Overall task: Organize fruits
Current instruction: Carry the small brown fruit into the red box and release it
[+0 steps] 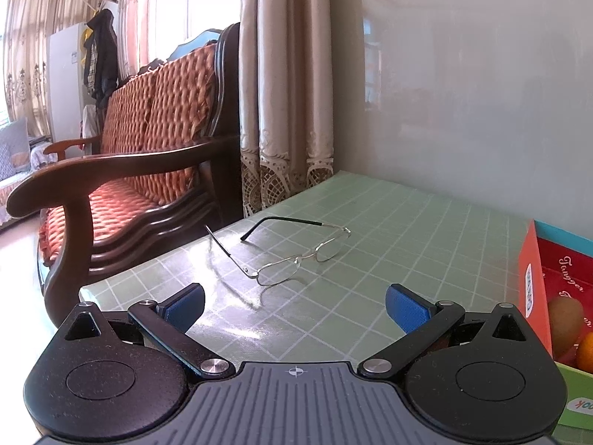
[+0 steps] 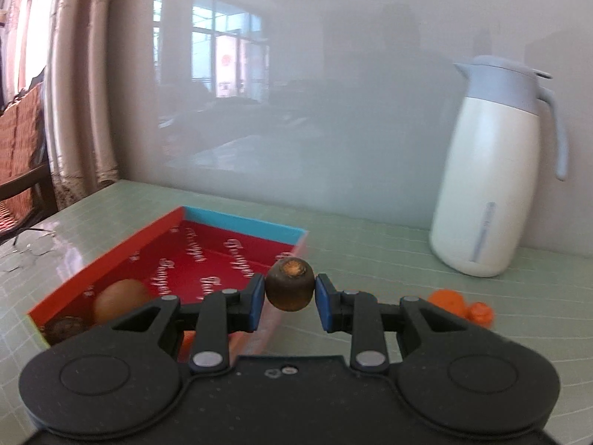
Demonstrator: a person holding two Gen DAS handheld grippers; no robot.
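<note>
My right gripper (image 2: pixel 290 296) is shut on a small dark brown round fruit (image 2: pixel 290 284), held in the air above the near right corner of a red cardboard box (image 2: pixel 207 256) with a blue far wall. Inside the box lie a kiwi (image 2: pixel 120 298) and a darker brown fruit (image 2: pixel 66 328). Two small oranges (image 2: pixel 446 301) rest on the table right of the gripper. My left gripper (image 1: pixel 294 306) stands open over the green gridded tablecloth with nothing between its blue pads. The same box (image 1: pixel 533 289) shows at the right edge there, with a kiwi (image 1: pixel 565 315) and an orange (image 1: pixel 585 354).
Metal-framed glasses (image 1: pixel 292 259) lie on the table ahead of the left gripper. A white and blue thermos jug (image 2: pixel 493 170) stands at the back right against the glossy wall. A wooden sofa with orange cushions (image 1: pixel 148 155) and curtains (image 1: pixel 285 92) are beyond the table's left edge.
</note>
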